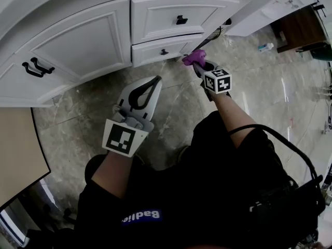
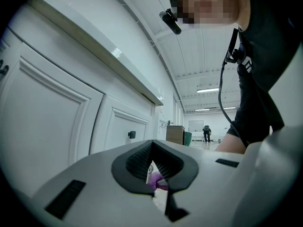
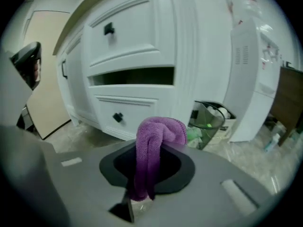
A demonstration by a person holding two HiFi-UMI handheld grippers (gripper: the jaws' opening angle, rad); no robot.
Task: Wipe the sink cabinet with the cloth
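The white sink cabinet [image 1: 78,45] runs along the top of the head view, with two doors on the left and two drawers [image 1: 171,17] on the right. My right gripper [image 1: 197,62] is shut on a bunched purple cloth [image 1: 194,57], which it holds just off the lower drawer [image 1: 161,51]. In the right gripper view the cloth [image 3: 158,131] humps up out of the right gripper [image 3: 150,148] in front of that lower drawer [image 3: 128,115]. My left gripper [image 1: 157,80] hovers over the floor below the doors, its jaws together and holding nothing. The cabinet fronts [image 2: 71,122] fill the left of the left gripper view, above that gripper [image 2: 151,145].
A clear bin [image 3: 208,119] with rubbish stands right of the cabinet, beside a white unit [image 3: 251,79]. A small bottle [image 1: 265,46] and brown furniture [image 1: 298,30] are on the marble floor at the far right. A beige panel [image 1: 15,154] is at the left edge.
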